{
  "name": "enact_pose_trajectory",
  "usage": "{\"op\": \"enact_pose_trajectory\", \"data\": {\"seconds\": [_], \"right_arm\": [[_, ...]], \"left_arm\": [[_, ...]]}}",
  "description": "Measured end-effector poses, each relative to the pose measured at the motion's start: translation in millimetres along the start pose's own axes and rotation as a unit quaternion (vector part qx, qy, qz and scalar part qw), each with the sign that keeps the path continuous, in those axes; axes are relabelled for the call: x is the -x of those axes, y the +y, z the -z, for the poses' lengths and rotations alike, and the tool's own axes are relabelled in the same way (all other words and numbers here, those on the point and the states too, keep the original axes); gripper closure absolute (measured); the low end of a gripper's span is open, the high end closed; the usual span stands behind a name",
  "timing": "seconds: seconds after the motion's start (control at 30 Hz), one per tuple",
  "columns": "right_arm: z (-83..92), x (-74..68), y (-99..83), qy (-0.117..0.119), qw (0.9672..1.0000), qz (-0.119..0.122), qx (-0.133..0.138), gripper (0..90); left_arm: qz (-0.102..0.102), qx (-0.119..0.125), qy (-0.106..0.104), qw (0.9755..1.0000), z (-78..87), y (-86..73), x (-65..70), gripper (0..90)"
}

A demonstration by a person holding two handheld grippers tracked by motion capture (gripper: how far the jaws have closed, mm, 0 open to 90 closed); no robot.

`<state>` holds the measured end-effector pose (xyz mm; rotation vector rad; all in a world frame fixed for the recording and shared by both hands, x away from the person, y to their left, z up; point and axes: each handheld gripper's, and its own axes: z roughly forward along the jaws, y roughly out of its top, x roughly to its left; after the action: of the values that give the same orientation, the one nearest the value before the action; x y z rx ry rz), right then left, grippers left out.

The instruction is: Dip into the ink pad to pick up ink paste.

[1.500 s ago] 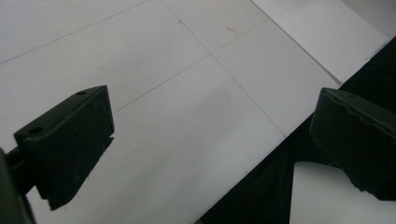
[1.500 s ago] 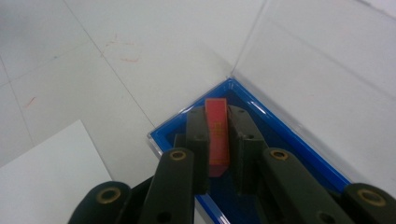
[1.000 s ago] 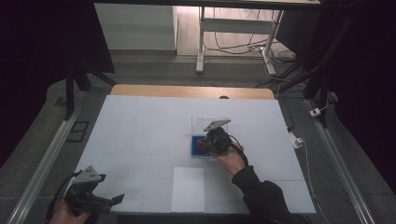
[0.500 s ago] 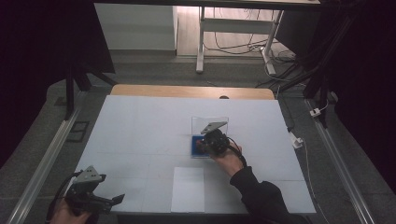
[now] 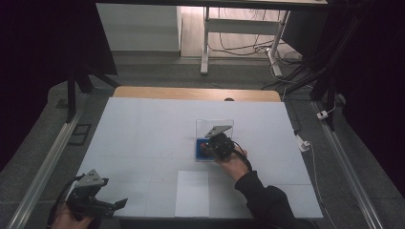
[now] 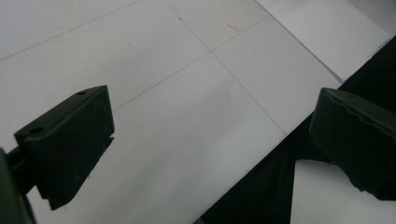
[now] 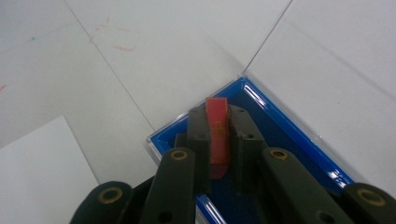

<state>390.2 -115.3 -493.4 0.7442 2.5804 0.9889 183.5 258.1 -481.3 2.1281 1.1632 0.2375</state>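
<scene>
A small, flat, orange-red rectangular piece [image 7: 217, 133] stands on edge between the two black jaws of the right claw [image 7: 218, 122], which is clenched on it from both sides. Faint markings show on its face, too small to read. The piece sits over the near corner of a shallow blue tray with a clear plastic rim [image 7: 299, 140], whose floor is dark blue. In the high view the blue tray [image 5: 197, 153] lies near the middle of the white counter [image 5: 143, 129], with its clear lid [image 5: 215, 127] standing up behind it, and the right claw [image 5: 208, 147] is on it, held by a hand in a dark sleeve [image 5: 262, 195].

The left claw [image 5: 112, 204] is at the counter's near left corner, released, its jaws wide apart over the counter's edge. A white sheet of paper [image 5: 192, 193] lies at the near edge, between the two claws.
</scene>
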Motion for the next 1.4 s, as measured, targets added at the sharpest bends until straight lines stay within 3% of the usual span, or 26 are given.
{"op": "enact_pose_trajectory", "data": {"seconds": [0.07,0.13,0.23,0.43,0.67,0.87,1.4], "right_arm": [[0.0,-0.2,-0.2,0.0,1.0,0.0,0.001,80.6],[0.4,6.9,-3.1,0.018,0.9995,-0.025,0.009,80.6],[0.4,10.2,-4.8,0.025,0.9991,-0.032,0.014,80.5],[1.5,9.4,-3.5,0.025,0.9993,-0.025,0.011,80.2],[3.9,15.2,-4.9,0.035,0.9981,-0.045,0.02,79.9],[16.6,20.8,-3.3,0.032,0.9974,-0.05,0.041,79.8],[35.8,26.6,-6.2,0.033,0.9971,-0.052,0.044,79.8]], "left_arm": [[-0.001,0.0,0.0,1.0,0.1,-0.1,0.1,0.5],[-0.001,0.0,0.0,1.0,0.2,-0.1,0.1,0.5],[0.0,0.001,0.0,1.0,0.2,-0.1,-0.3,0.5],[0.0,0.002,-0.001,1.0,0.5,-0.4,-0.5,0.5],[0.001,0.003,-0.002,1.0,0.7,-0.4,-0.7,0.5],[0.002,0.004,-0.002,1.0,0.8,-0.5,-0.7,0.5],[0.003,0.004,-0.004,1.0,1.1,-0.6,-0.9,0.5]]}}
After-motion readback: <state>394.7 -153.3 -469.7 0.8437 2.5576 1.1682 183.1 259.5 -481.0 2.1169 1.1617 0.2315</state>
